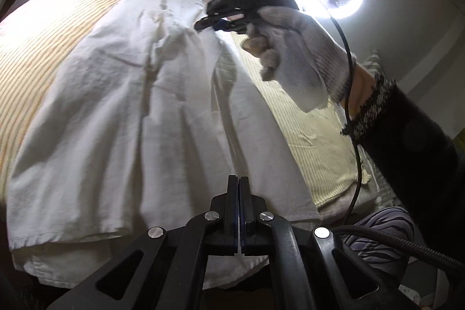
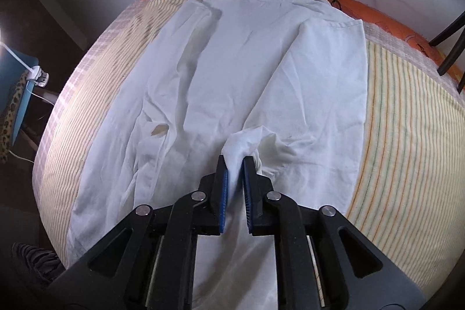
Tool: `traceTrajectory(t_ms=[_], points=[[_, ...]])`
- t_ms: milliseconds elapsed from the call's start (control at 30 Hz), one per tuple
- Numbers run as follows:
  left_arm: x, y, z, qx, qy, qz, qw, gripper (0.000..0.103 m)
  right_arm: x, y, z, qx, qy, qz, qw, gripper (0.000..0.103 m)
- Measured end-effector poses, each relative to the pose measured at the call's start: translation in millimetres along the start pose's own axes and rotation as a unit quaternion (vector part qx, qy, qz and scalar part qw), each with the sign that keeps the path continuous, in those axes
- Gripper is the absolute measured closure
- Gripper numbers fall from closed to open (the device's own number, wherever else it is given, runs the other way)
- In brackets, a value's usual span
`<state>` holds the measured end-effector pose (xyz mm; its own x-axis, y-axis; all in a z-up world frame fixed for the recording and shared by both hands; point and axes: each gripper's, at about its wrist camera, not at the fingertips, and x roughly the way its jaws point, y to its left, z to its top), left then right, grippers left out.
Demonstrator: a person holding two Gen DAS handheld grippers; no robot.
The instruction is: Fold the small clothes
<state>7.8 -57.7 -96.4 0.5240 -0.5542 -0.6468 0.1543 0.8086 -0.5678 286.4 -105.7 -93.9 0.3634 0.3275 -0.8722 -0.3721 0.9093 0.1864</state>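
The left gripper [image 1: 239, 211] is showing black angular linkage arms, round silver screw heads and flat black fingers [image 1: 231, 202] with blue pads along their inner faces; the right gripper [image 2: 234, 188] is showing the same build, its blue pads ridged. The person's right hand [image 1: 293, 48] is wearing a pale grey knitted glove with bare fingertips poking out, a black sleeve with a speckled cuff is covering the forearm, and a thin black cable [image 1: 353, 118] is running along the wrist.

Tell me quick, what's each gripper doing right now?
Left gripper: shut; whether it pinches the white shirt cannot be told.
Right gripper: shut on a bunched piece of the white shirt.
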Motion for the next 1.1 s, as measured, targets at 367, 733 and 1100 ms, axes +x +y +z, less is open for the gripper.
traceTrajectory(t_ms=[367, 733, 1100], points=[[-22, 6, 5, 0.016, -0.016, 0.012, 0.9997, 0.103, -108, -43, -108, 0.071, -0.056, 0.062, 0.994, 0.070], [-18, 2, 0, 0.007, 0.002, 0.013, 0.9999, 0.071, -127, -3, -220, 0.021, -0.023, 0.078, 0.996, 0.070], [19, 0, -8, -0.017, 0.048, 0.003, 0.9987, 0.100, -140, 4, -249, 0.009, -0.061, 0.082, 0.995, 0.070]])
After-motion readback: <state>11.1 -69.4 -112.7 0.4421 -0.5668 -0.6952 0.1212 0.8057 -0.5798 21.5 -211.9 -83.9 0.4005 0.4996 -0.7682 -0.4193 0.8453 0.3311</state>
